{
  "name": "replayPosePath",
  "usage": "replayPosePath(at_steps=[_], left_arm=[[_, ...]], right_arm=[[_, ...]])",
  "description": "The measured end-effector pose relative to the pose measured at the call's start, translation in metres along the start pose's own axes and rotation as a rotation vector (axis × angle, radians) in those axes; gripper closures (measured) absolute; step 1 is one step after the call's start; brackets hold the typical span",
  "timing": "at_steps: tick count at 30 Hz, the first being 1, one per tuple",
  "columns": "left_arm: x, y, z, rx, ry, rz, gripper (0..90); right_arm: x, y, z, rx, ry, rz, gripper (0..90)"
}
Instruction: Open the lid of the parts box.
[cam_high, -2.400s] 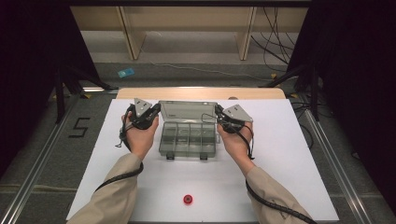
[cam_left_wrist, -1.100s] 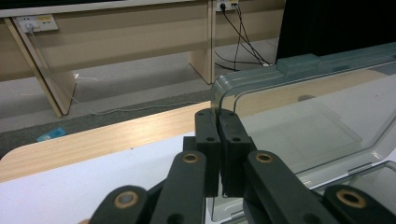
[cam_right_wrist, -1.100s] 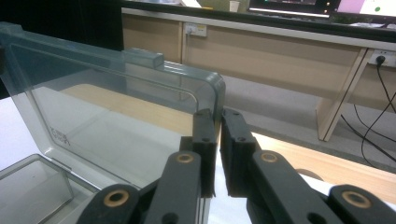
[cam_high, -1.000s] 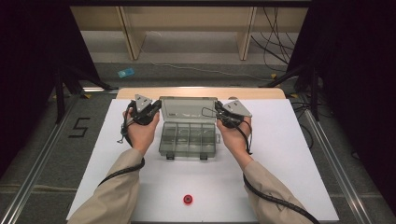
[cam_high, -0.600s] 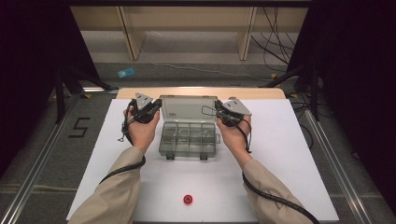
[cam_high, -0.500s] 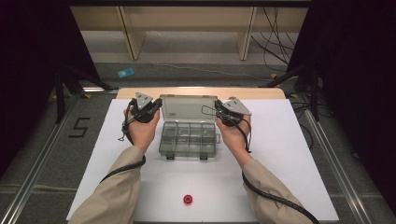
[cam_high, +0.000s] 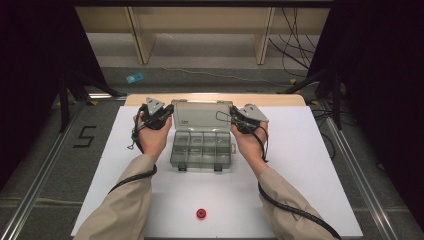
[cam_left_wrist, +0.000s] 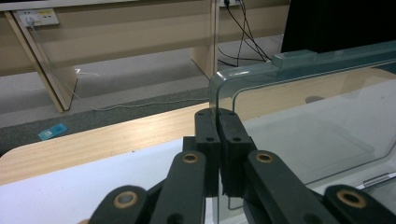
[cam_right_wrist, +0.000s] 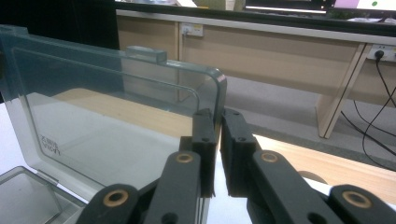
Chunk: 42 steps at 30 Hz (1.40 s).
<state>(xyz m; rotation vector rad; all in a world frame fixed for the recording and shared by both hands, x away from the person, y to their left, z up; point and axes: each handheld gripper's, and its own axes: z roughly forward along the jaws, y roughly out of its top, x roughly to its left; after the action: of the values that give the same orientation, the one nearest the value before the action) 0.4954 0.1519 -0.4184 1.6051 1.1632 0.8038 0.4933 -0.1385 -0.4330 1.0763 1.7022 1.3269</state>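
Observation:
A clear plastic compartment box (cam_high: 202, 150) lies in the middle of the white table top (cam_high: 310, 165) with its lid (cam_high: 200, 116) raised at the far side. My left gripper (cam_high: 170, 111) is shut on the lid's left edge, and my right gripper (cam_high: 232, 116) is shut on its right edge. In the left gripper view the black jaws (cam_left_wrist: 218, 123) pinch the rounded corner of the lid (cam_left_wrist: 317, 140). In the right gripper view the jaws (cam_right_wrist: 217, 126) clamp the other corner of the lid (cam_right_wrist: 107, 121), which stands almost upright above an empty compartment (cam_right_wrist: 28, 196).
A small red round object (cam_high: 201, 214) lies on the white surface near the front edge, between the person's forearms. A strip of bare wood (cam_high: 215, 98) runs along the table's far edge. Beyond it are grey floor, a blue card (cam_high: 134, 78) and trailing cables (cam_high: 295, 45).
Since the oldest frame both hands have edged slightly toward the far side with the lid. Over the last second nothing has visibly moved.

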Motion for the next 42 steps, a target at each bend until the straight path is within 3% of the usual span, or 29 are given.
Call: replayPosePath(at_steps=[6, 13, 24, 28, 36, 39, 42], left_arm=[[0.000, -0.004, 0.004, 0.012, 0.005, -0.001, 88.2], [0.000, -0.006, 0.007, 0.022, 0.019, 0.024, 89.3], [0.000, -0.008, 0.010, 0.030, 0.023, 0.028, 89.4], [0.000, -0.010, 0.013, 0.043, 0.024, 0.033, 89.3], [-0.001, -0.012, 0.015, 0.068, 0.016, 0.039, 85.7], [-0.002, -0.012, 0.014, 0.070, 0.006, 0.043, 82.5], [-0.002, -0.012, 0.010, 0.077, -0.026, 0.030, 72.0]], right_arm=[[0.000, 0.000, 0.002, 0.018, 0.009, 0.008, 85.1], [-0.001, 0.000, 0.005, 0.005, 0.001, 0.012, 85.0], [-0.003, -0.002, 0.011, -0.002, -0.017, -0.002, 83.5], [-0.004, -0.007, 0.014, 0.028, -0.025, 0.003, 81.9], [-0.014, -0.020, 0.020, 0.098, -0.039, 0.011, 70.7], [-0.017, -0.021, 0.020, 0.126, -0.002, 0.032, 61.8], [-0.020, -0.019, 0.018, 0.136, 0.057, 0.043, 45.9]])
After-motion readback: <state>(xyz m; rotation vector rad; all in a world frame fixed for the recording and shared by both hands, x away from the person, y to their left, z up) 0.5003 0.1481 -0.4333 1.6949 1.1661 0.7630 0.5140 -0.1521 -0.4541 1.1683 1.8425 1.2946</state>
